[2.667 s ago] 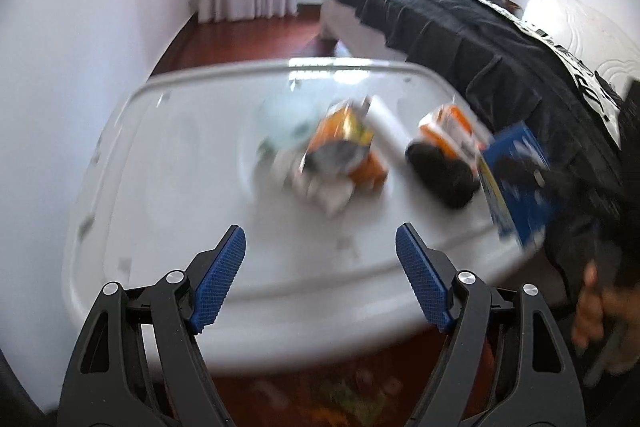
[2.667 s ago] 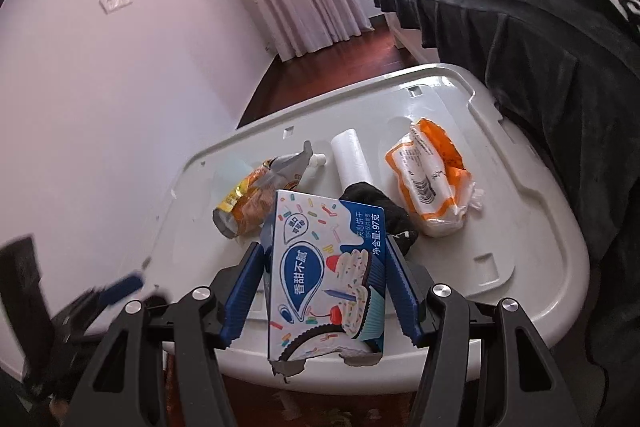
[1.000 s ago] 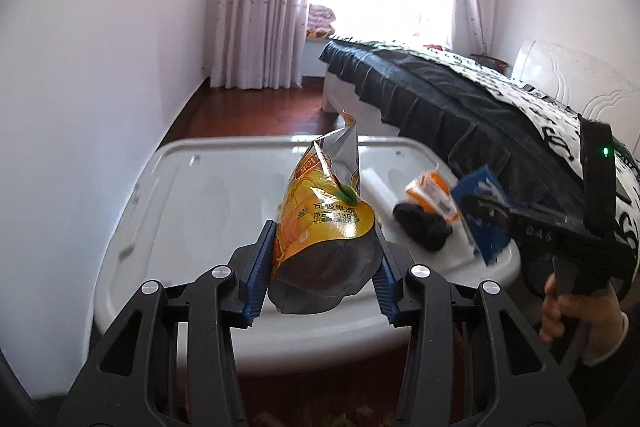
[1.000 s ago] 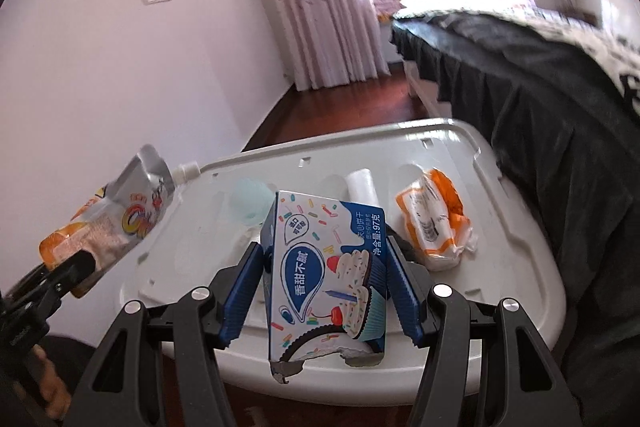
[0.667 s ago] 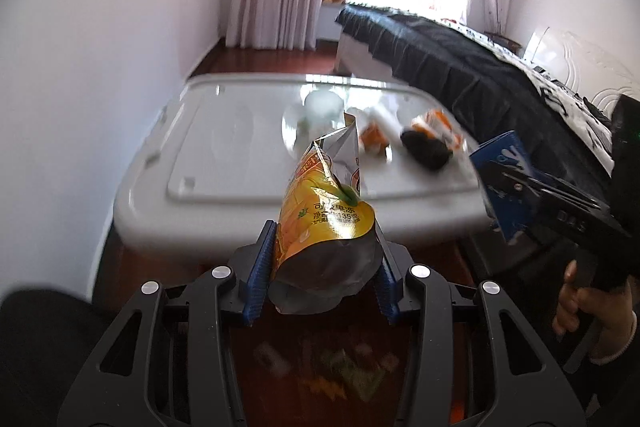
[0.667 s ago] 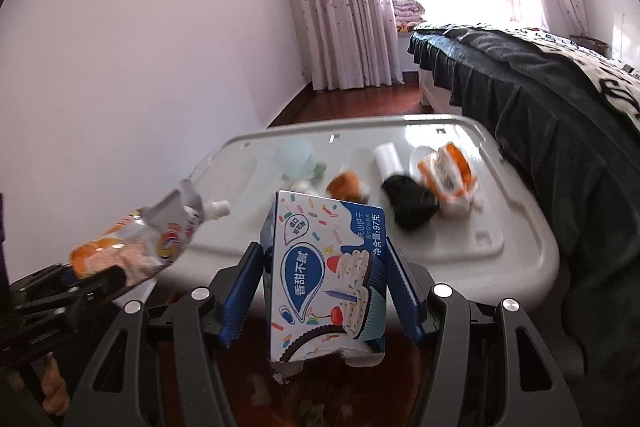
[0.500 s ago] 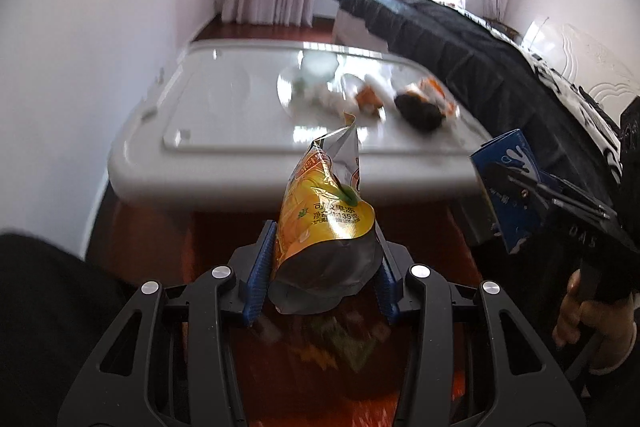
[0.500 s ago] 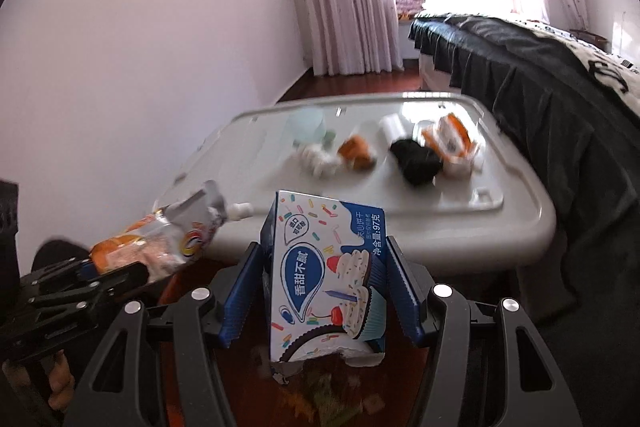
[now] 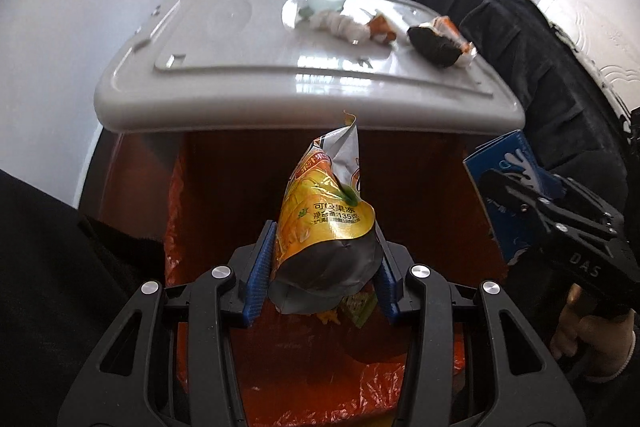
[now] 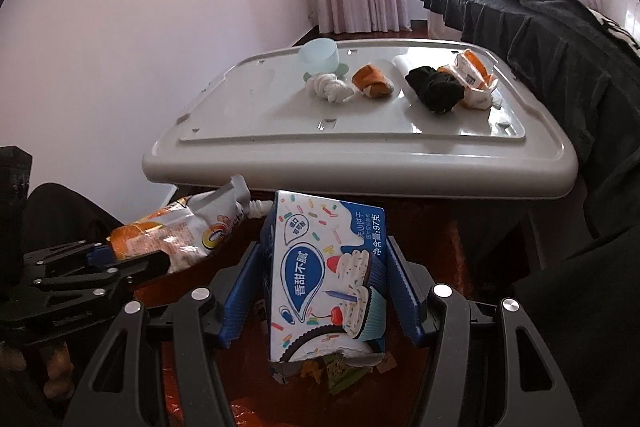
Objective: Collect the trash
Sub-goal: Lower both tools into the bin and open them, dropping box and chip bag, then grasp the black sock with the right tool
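Left wrist view shows the left tongs (image 9: 323,277) clenched on a yellow jelly pouch (image 9: 326,227), its torn silver top pointing toward the middle of the frame. Right wrist view has the right tongs (image 10: 322,291) clamped on a blue biscuit box (image 10: 326,279), held upright in the lower centre. Both pieces of trash hang over an orange bin bag (image 9: 372,391) at the bottom of the frame, where a few scraps already lie, so the step in hand looks like the drop. The next move calls for opening each pair of tongs while they sit above the bag's mouth, so neither piece lands on the dark red floor beside it.

Both tools are tilted downward and forward, side by side and near each other; the right one shows at the right edge of the left view, gripped by the person's hand (image 9: 588,343).

More trash lies on the white desk (image 10: 280,155) in the upper half: a crumpled tissue (image 10: 330,87), an orange wrapper (image 10: 372,81), a black bundle (image 10: 436,89), an orange-and-white packet (image 10: 474,79) and a pale cup (image 10: 320,55).
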The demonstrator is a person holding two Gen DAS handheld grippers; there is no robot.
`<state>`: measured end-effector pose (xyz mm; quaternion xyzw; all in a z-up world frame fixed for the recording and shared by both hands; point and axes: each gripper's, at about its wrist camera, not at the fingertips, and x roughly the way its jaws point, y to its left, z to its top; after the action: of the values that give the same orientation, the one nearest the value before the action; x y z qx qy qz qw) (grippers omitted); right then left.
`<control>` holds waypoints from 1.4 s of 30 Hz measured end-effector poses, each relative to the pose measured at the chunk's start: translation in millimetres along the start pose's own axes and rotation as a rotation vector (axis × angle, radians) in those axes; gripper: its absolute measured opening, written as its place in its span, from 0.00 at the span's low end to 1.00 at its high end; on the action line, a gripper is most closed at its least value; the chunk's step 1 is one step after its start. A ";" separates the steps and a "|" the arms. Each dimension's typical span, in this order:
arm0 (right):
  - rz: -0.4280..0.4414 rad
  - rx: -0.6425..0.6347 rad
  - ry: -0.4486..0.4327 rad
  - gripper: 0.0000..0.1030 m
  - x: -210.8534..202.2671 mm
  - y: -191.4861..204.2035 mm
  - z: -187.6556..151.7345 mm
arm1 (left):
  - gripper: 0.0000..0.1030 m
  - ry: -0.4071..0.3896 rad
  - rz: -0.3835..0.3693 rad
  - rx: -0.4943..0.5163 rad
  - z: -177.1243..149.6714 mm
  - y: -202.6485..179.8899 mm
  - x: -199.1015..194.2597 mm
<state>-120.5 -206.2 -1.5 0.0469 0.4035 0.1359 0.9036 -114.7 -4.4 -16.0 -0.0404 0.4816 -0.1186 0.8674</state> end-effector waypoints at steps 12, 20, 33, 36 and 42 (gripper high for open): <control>-0.008 -0.013 0.020 0.58 4.4 0.7 -2.3 | 0.42 0.075 0.022 -0.004 -3.8 2.1 16.3; -0.040 0.017 0.055 0.76 11.8 -4.8 -1.1 | 0.72 0.189 0.027 -0.025 -2.3 9.8 35.7; -0.010 0.127 -0.009 0.76 2.1 -42.0 38.3 | 0.72 0.078 -0.028 0.006 29.8 8.1 6.4; -0.008 0.115 -0.036 0.77 6.6 -57.5 74.7 | 0.72 0.027 0.007 0.040 54.8 6.2 0.6; -0.078 0.006 -0.026 0.77 50.1 -83.4 156.4 | 0.72 -0.041 0.027 0.017 109.6 8.0 1.5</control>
<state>44.8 -268.0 51.2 0.0357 0.3936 0.0985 0.9133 -20.0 -1.8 39.8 -0.0290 0.4630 -0.1103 0.8790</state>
